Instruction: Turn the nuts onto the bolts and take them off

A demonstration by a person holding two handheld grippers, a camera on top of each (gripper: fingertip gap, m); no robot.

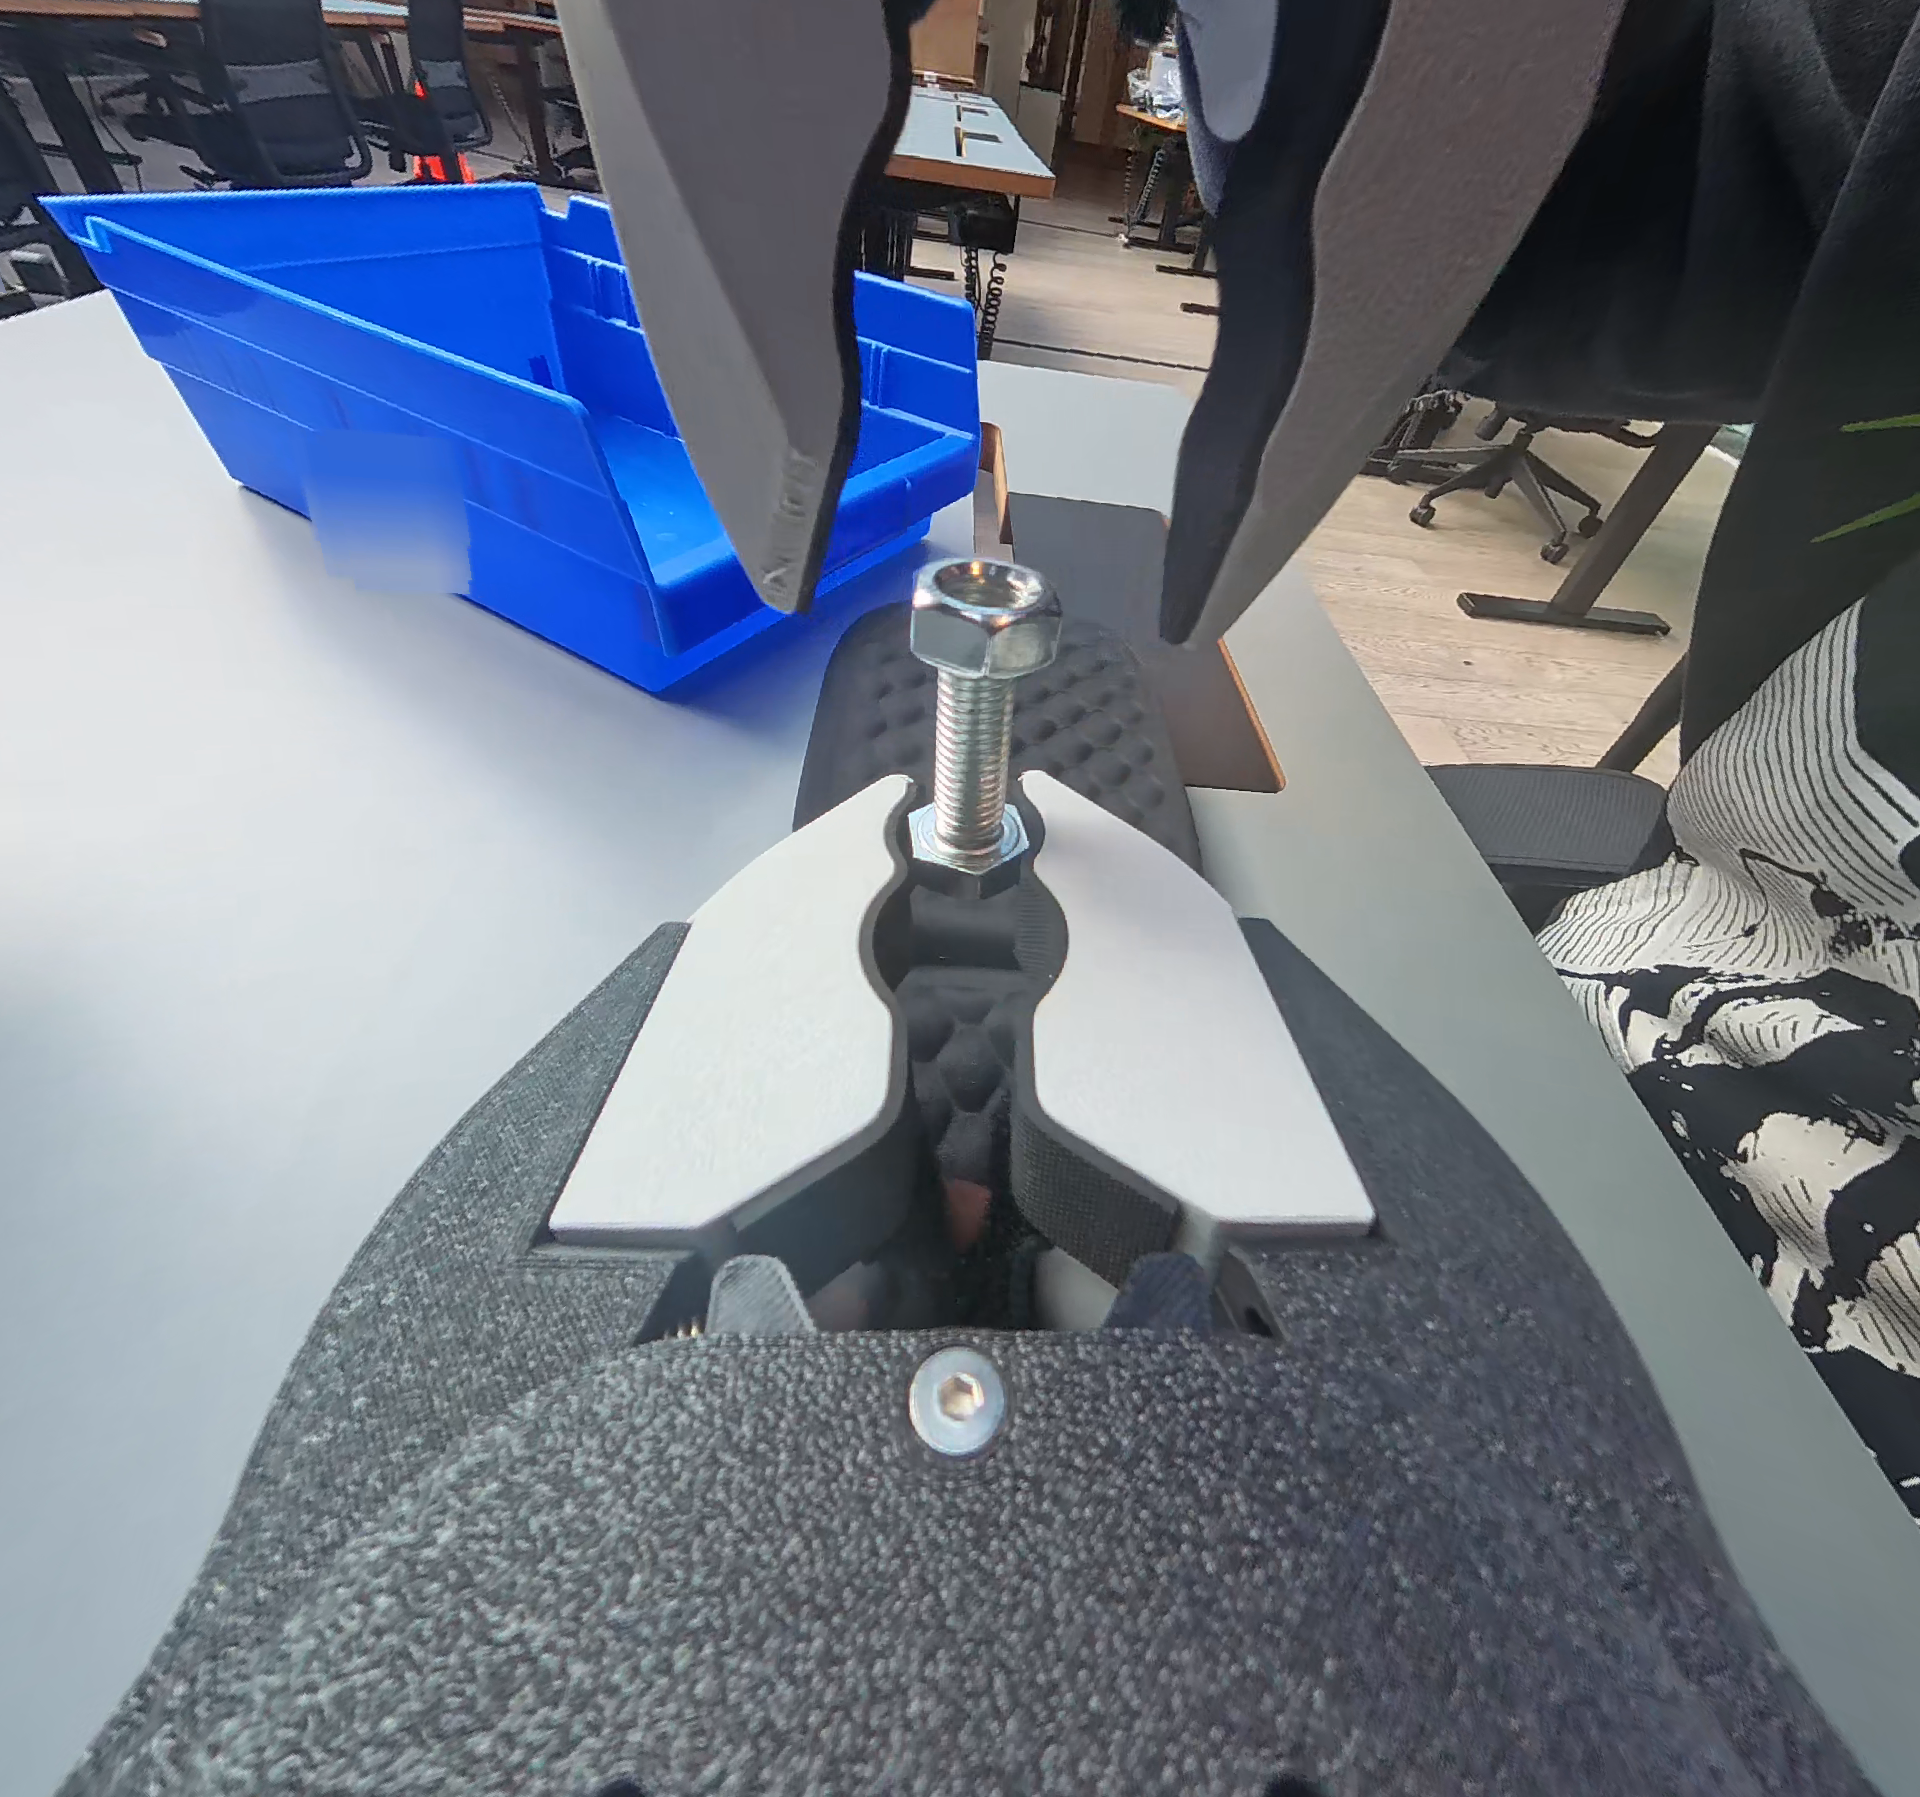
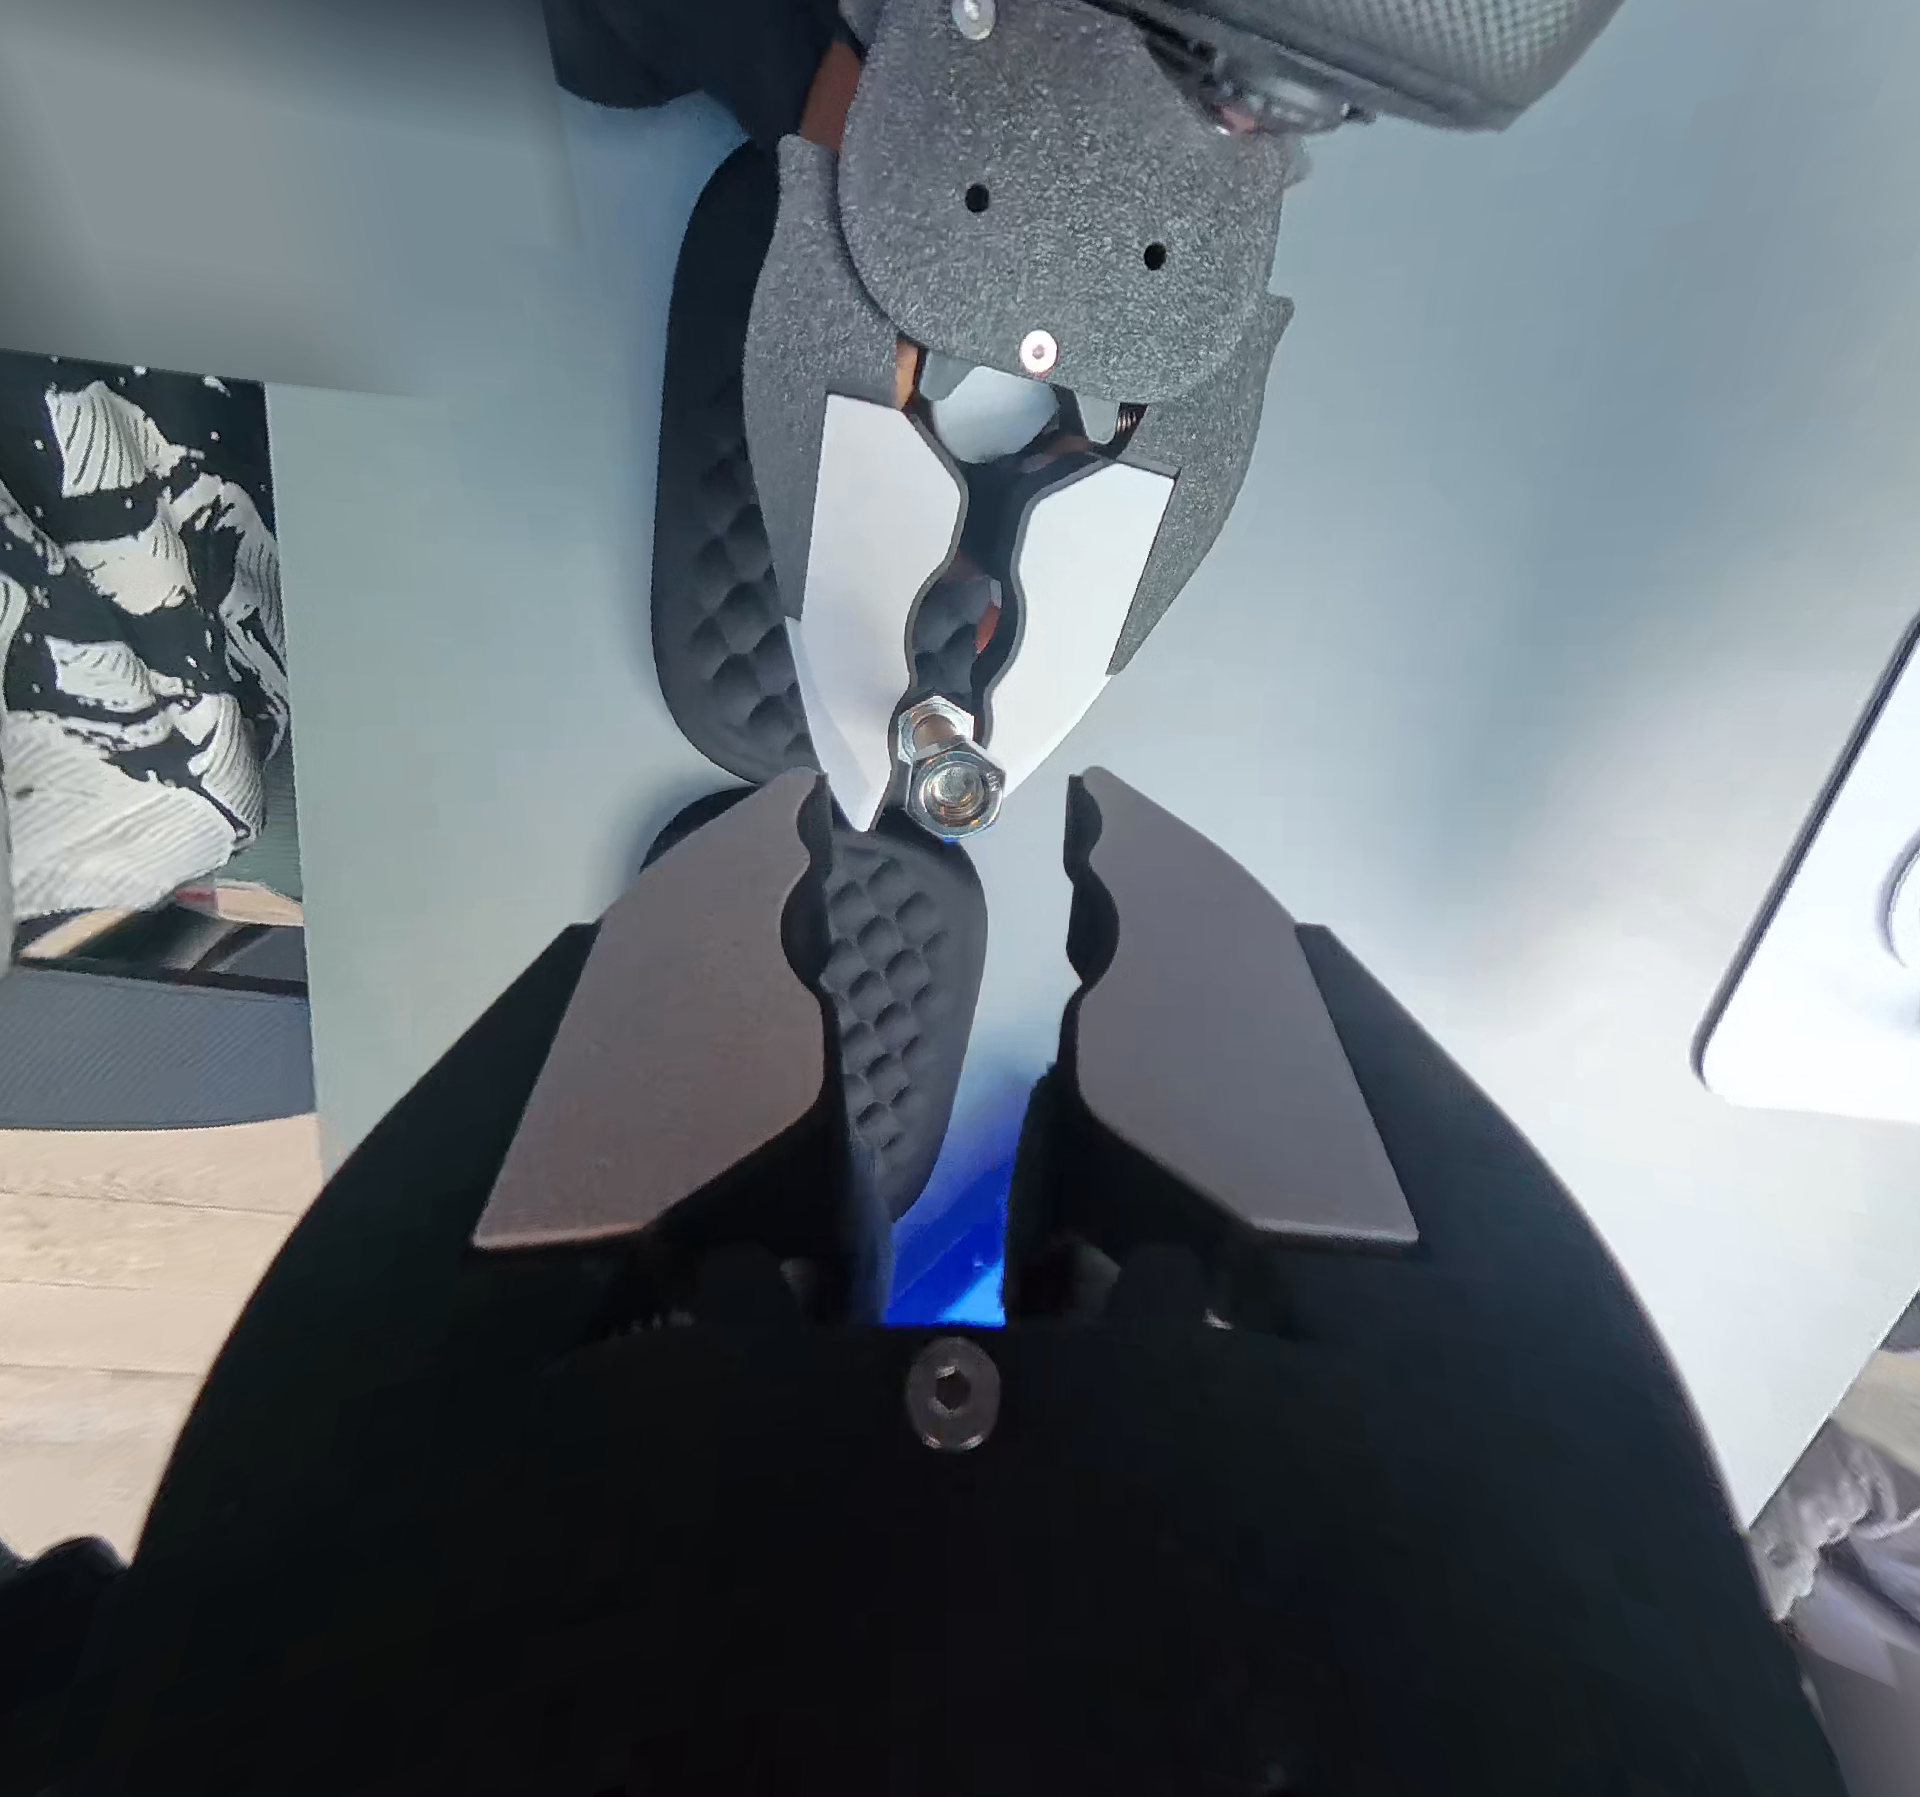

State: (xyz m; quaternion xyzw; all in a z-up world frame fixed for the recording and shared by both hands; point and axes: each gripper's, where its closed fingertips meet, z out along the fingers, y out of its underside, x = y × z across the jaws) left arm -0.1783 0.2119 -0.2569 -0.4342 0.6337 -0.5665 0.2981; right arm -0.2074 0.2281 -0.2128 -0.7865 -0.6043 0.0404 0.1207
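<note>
A silver bolt (image 1: 966,760) stands upright, and my left gripper (image 1: 966,797) with white fingers is shut on its hex head. A silver nut (image 1: 985,620) sits on the top end of the thread. My right gripper (image 1: 985,604) hangs point-down over it, open, with one grey fingertip on each side of the nut and not touching it. In the right wrist view the nut (image 2: 951,791) lies between the open tips of my right gripper (image 2: 948,789), with the left gripper (image 2: 940,760) holding the bolt (image 2: 928,731) behind it.
A blue plastic bin (image 1: 416,376) stands on the white table (image 1: 312,864) at the back left. A black dimpled pad (image 1: 1101,708) lies under the bolt. The table edge runs close on the right, beside a person in black-and-white clothing (image 1: 1766,1020). A white flat object (image 2: 1829,916) lies at the right. The left gripper's tips are roughly 6 cm from the right gripper's. The white flat object (image 2: 1829,916) is about equally far from each gripper, around 40 cm.
</note>
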